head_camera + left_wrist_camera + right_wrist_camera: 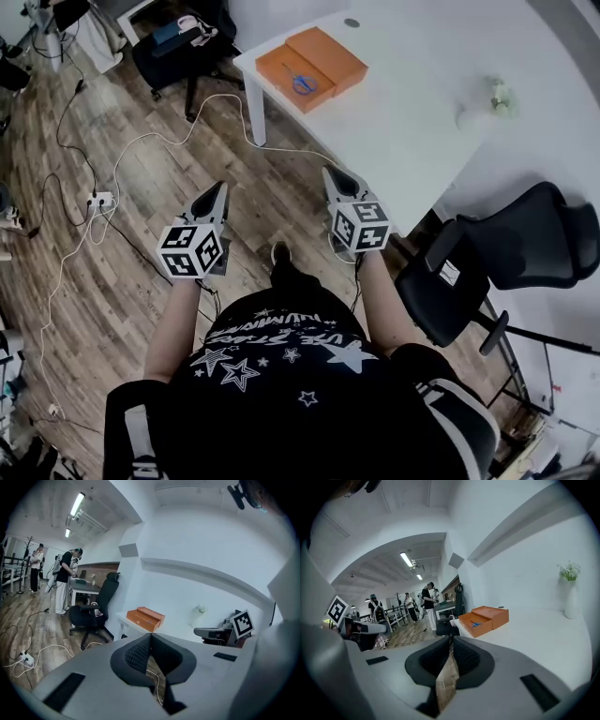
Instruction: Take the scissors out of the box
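My left tool (217, 192) and right tool (335, 178) were both pinched closed, empty. Saw blue-handled scissors (302, 82) lying in open orange cardboard box (272, 66) on white desk (403, 122), twelve o'clock. Best spread jaws before reaching in.

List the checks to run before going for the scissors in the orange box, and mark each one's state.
1. Box open: ok.
2. Scissors visible inside it: ok.
3. Left gripper jaws apart for a grasp: not ok, shut and empty.
4. Right gripper jaws apart for a grasp: not ok, shut and empty.
5. Grippers at the table: not ok, both hang over the floor, short of its edge.
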`<state>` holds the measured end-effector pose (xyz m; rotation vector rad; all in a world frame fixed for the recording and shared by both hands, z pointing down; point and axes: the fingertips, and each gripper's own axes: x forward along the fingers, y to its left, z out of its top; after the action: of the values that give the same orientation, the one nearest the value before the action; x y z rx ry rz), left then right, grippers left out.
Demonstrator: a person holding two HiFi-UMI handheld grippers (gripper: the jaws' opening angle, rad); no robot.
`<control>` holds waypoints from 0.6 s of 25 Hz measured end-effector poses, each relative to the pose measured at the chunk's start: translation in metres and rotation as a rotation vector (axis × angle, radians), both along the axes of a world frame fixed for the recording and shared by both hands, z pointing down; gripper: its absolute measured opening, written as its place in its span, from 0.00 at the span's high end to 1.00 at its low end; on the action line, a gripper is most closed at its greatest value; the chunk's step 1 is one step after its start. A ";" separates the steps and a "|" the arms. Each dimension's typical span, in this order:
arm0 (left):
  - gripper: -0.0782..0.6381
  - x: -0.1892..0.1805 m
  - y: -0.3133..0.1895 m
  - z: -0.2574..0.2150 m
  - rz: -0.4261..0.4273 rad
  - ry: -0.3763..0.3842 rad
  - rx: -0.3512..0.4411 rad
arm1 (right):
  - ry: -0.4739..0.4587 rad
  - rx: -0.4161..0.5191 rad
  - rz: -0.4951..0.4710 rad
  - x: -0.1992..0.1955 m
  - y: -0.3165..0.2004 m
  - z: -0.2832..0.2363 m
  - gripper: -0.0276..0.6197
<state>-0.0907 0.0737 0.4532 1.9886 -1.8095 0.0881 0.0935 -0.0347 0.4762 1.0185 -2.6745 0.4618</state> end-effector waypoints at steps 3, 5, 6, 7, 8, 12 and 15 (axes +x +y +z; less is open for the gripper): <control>0.87 -0.001 -0.036 -0.003 -0.006 -0.018 -0.004 | -0.016 -0.004 0.003 0.002 -0.037 -0.002 0.87; 0.87 -0.001 -0.059 -0.005 -0.015 -0.018 0.000 | -0.017 -0.007 0.000 0.003 -0.057 0.000 0.87; 0.87 0.000 -0.068 -0.005 -0.015 -0.020 0.002 | -0.018 -0.009 -0.002 0.004 -0.066 0.001 0.87; 0.87 0.002 -0.077 -0.005 -0.015 -0.024 0.004 | -0.019 -0.011 -0.006 0.004 -0.074 0.003 0.87; 0.87 0.003 -0.086 -0.005 -0.014 -0.027 0.005 | -0.019 -0.013 -0.010 0.003 -0.082 0.004 0.87; 0.87 0.005 -0.108 -0.005 -0.022 -0.019 0.003 | -0.020 -0.023 -0.017 0.000 -0.106 0.006 0.87; 0.87 0.001 -0.116 -0.002 -0.027 -0.023 -0.006 | -0.027 -0.034 -0.025 -0.007 -0.116 0.010 0.87</control>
<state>-0.0898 -0.0423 0.4512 1.9666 -1.8477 0.1079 0.0865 -0.1503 0.4860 0.9751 -2.6906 0.5180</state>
